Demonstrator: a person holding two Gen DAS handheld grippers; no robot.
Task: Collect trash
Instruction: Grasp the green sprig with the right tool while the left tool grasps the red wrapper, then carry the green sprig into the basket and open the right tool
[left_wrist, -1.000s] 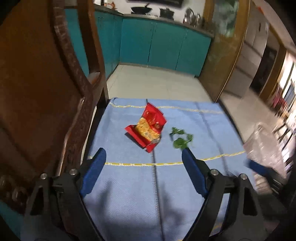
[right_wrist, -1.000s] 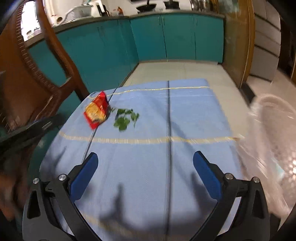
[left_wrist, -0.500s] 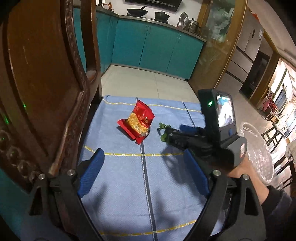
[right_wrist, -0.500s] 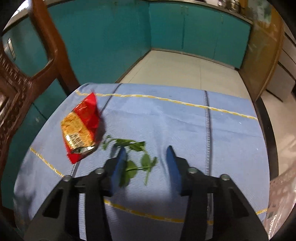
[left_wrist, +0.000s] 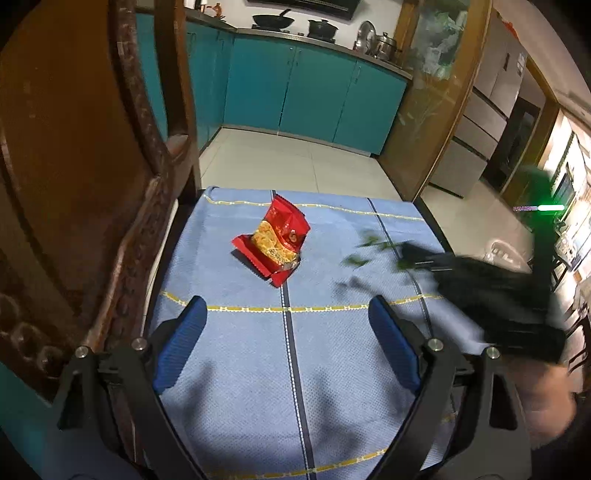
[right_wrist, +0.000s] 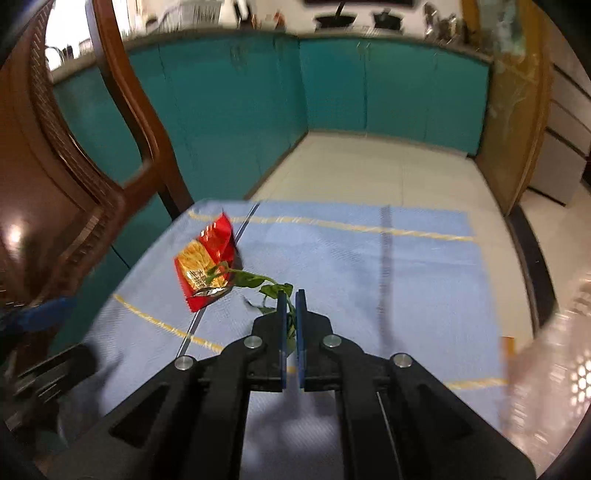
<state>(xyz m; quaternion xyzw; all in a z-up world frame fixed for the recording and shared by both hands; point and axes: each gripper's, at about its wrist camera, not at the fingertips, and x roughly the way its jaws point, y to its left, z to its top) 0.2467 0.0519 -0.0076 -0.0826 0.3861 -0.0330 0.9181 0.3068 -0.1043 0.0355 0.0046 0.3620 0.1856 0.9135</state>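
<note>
A red and yellow snack wrapper (left_wrist: 275, 242) lies on the blue tablecloth (left_wrist: 288, 369), far of centre; it shows too in the right wrist view as the wrapper (right_wrist: 205, 264). My right gripper (right_wrist: 290, 295) is shut on a leafy green sprig (right_wrist: 251, 278), which hangs clear of the cloth and trails left toward the wrapper. From the left wrist view that sprig (left_wrist: 364, 254) is a green blur ahead of the blurred right gripper (left_wrist: 410, 249). My left gripper (left_wrist: 286, 314) stands open over the near cloth, nothing between its fingers.
A carved wooden chair (left_wrist: 92, 184) crowds the table's left side. A clear plastic basket (right_wrist: 554, 354) sits at the right edge. Teal cabinets (left_wrist: 314, 92) and pale floor tiles lie beyond the table's far edge. A person's hand (left_wrist: 546, 402) holds the right gripper.
The right gripper closed on the green sprig and lifted it off the cloth, pulling back to the right. The left gripper stayed put and open. The wrapper has not moved.
</note>
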